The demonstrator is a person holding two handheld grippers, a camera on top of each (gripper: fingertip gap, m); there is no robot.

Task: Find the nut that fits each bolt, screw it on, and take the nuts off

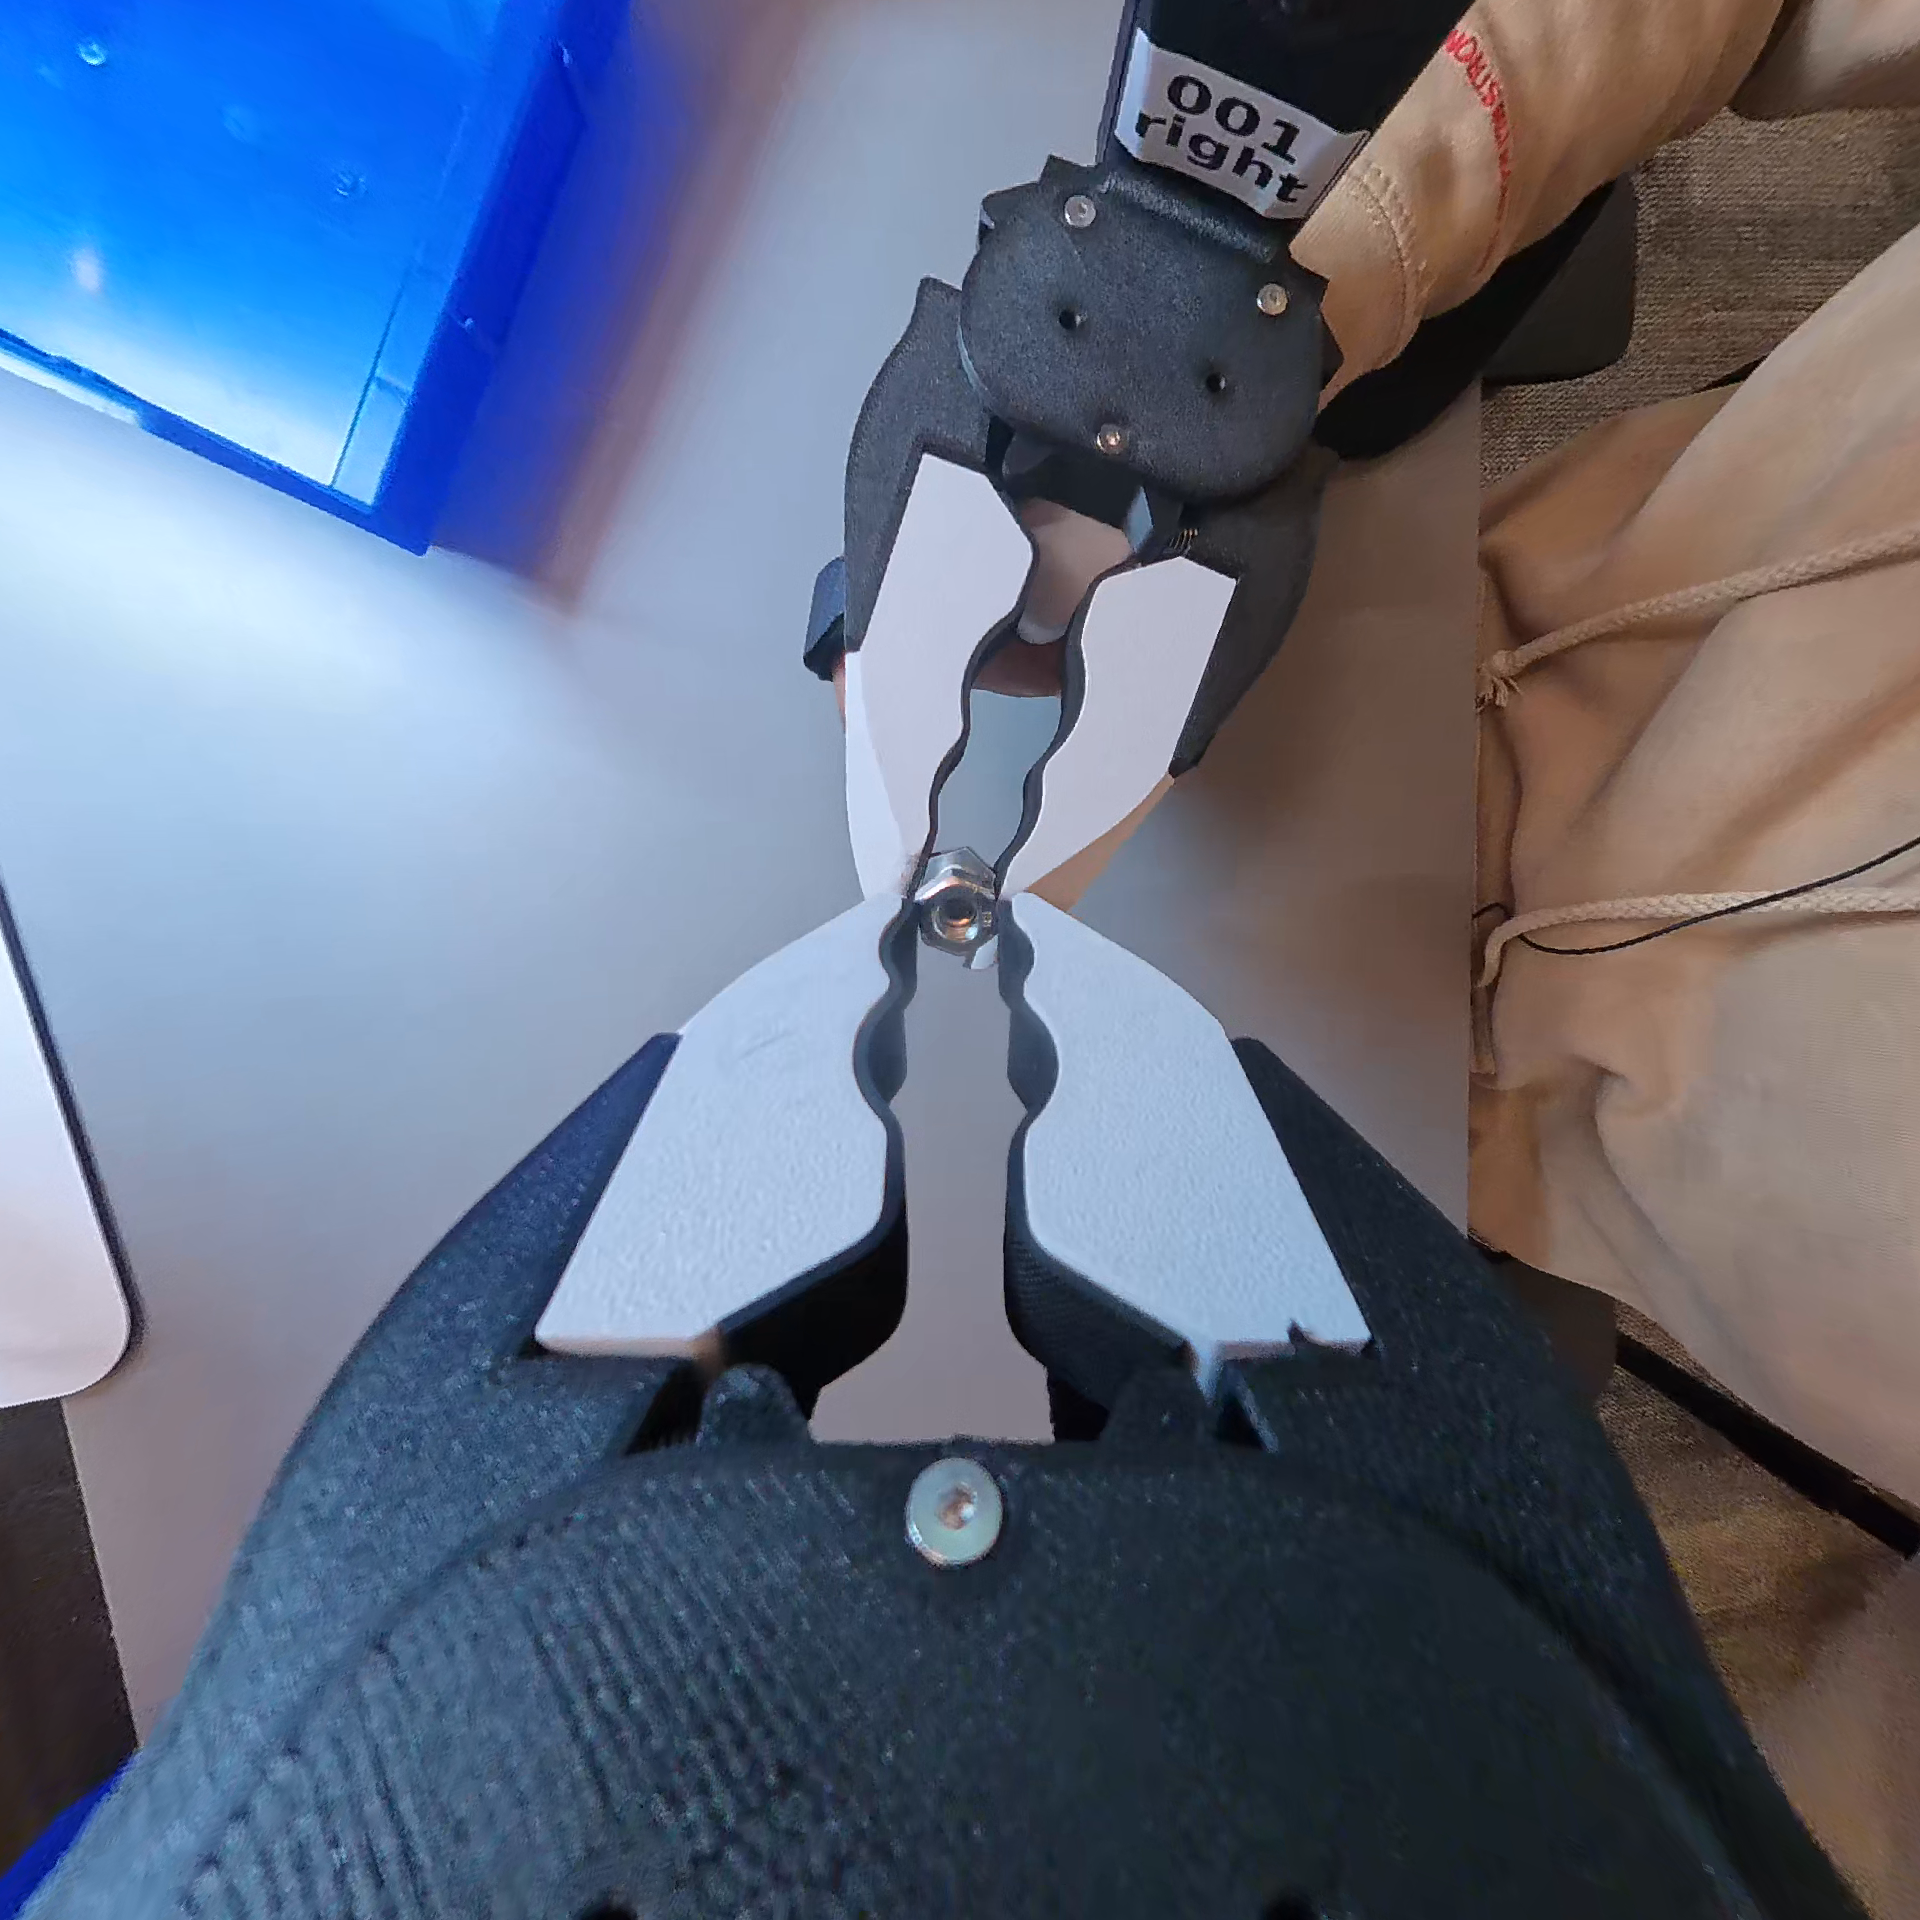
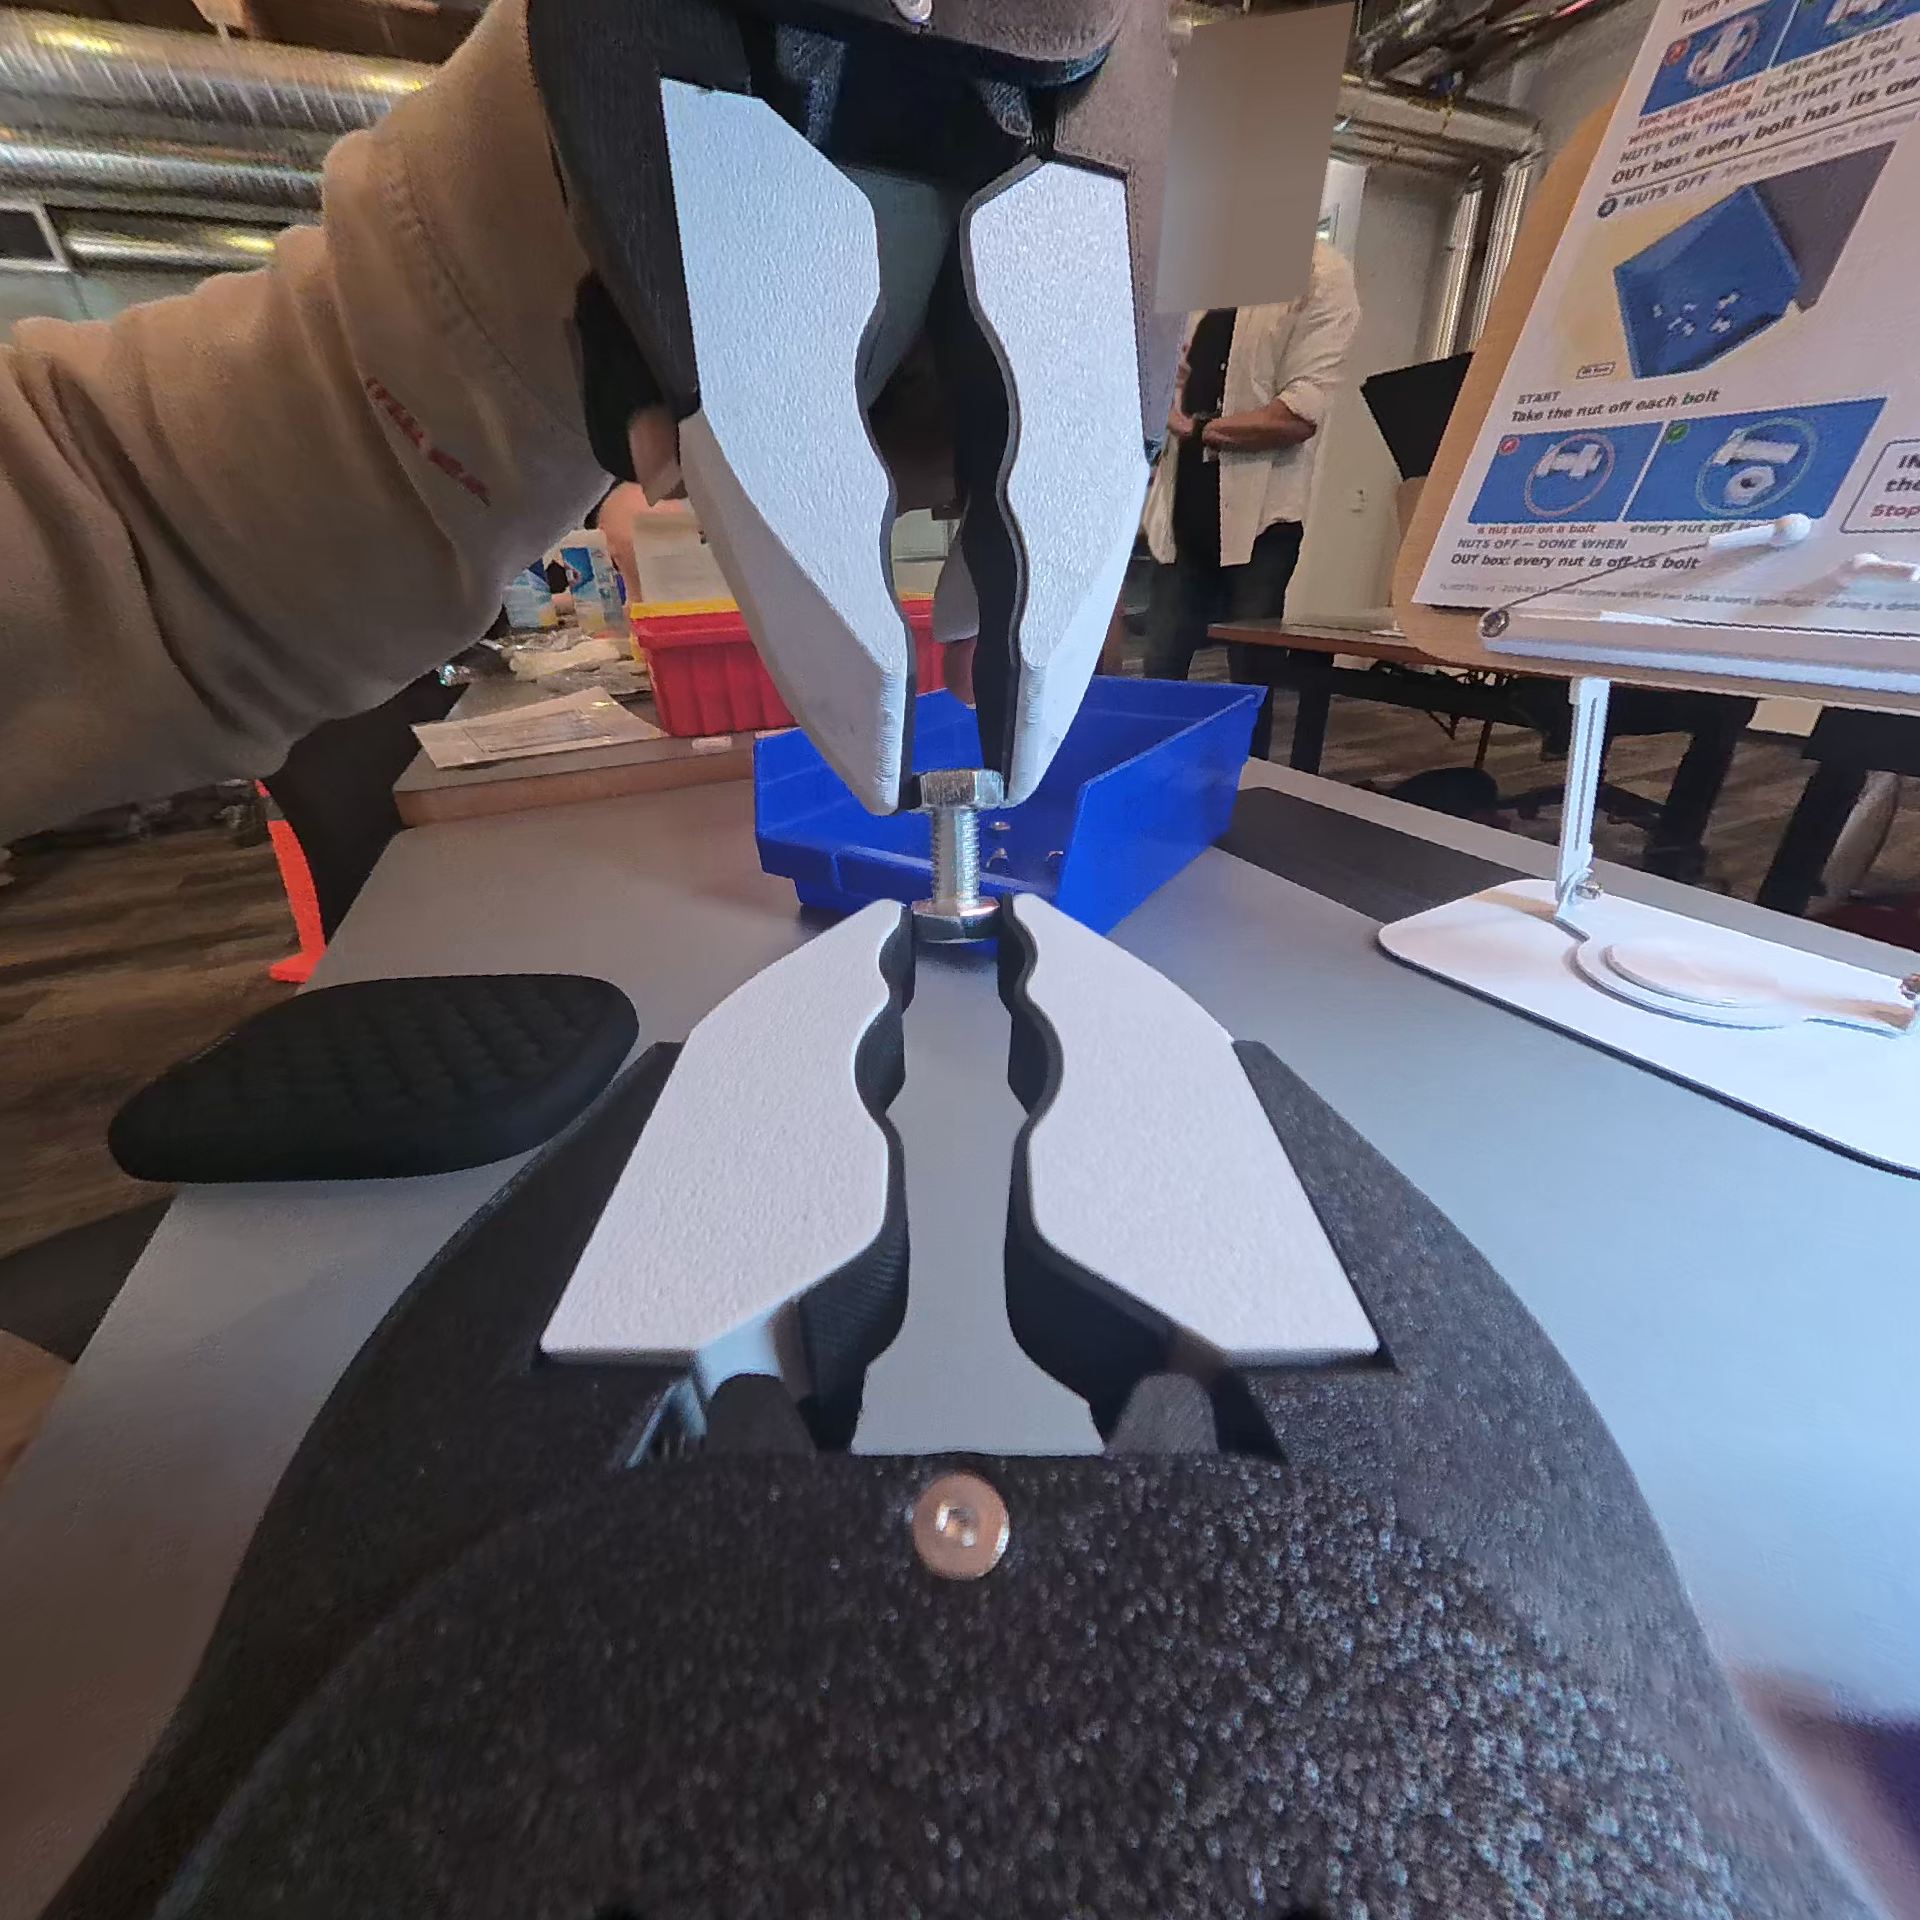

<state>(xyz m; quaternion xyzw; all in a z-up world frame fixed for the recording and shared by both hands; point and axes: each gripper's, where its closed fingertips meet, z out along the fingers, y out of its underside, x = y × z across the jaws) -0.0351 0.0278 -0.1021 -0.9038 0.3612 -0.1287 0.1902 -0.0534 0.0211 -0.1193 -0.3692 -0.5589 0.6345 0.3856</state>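
Above the table (image 2: 623, 904), in front of the blue bin (image 2: 1143, 769), one bolt (image 2: 961, 852) is held upright in the air between the two grippers.

- **Right gripper** (image 2: 956, 916): fingers closed on the lower end of the bolt, a flat, round-edged piece sitting between the tips.
- **Left gripper** (image 1: 954, 935): comes down from above. Its fingers are closed on the hex piece at the top. The left wrist view shows a bore in the end face of this piece, so it is judged to be the nut (image 2: 961, 790), though this is not certain.
- **Thread**: bare along the whole stretch between the two ends. The nut therefore sits at the tip of the thread.

**Progress.** A nut and bolt have been paired and are engaged by a few turns at most. It cannot be told whether the nut is going on or coming off. If going on, nearly the full run of thread remains. If coming off, it is close to free.

**Remaining.** A few small metal pieces lie in the bin, too small to identify. No other bolts or nuts show on the table, so the count of finished pairs cannot be established.

**Risk.** Both grips are at the fingertips only, so a slip during turning would drop the part.
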